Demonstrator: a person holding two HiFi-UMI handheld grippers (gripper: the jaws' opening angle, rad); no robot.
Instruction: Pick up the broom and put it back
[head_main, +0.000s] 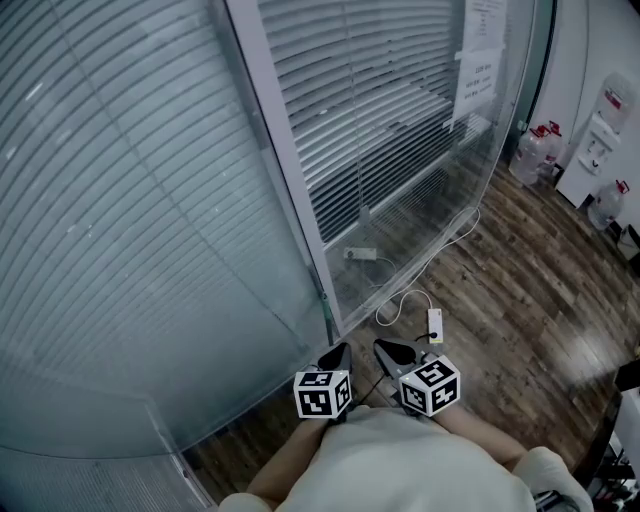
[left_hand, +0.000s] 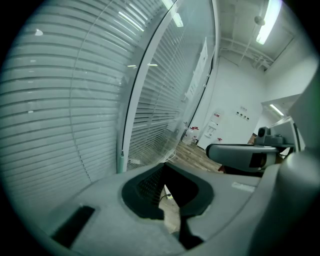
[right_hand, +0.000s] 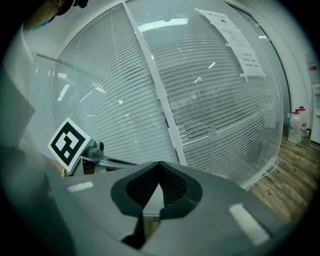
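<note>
- The left tongs (head_main: 335, 352) are clenched, with nothing between them.
- The right tongs (head_main: 396, 352) are also clenched and empty.
- Both are close together, near the glass wall (head_main: 150, 220) with blinds, above the wooden floor (head_main: 500, 300).
- The broom shows in no view.

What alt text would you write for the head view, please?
Two hand-held grey grippers with black-and-white marker cubes, the left gripper and right gripper, sit side by side at the bottom, jaws together and empty, pointing at a glass partition with white slatted blinds. White cables trail across the dark wooden plank floor beyond.
</note>
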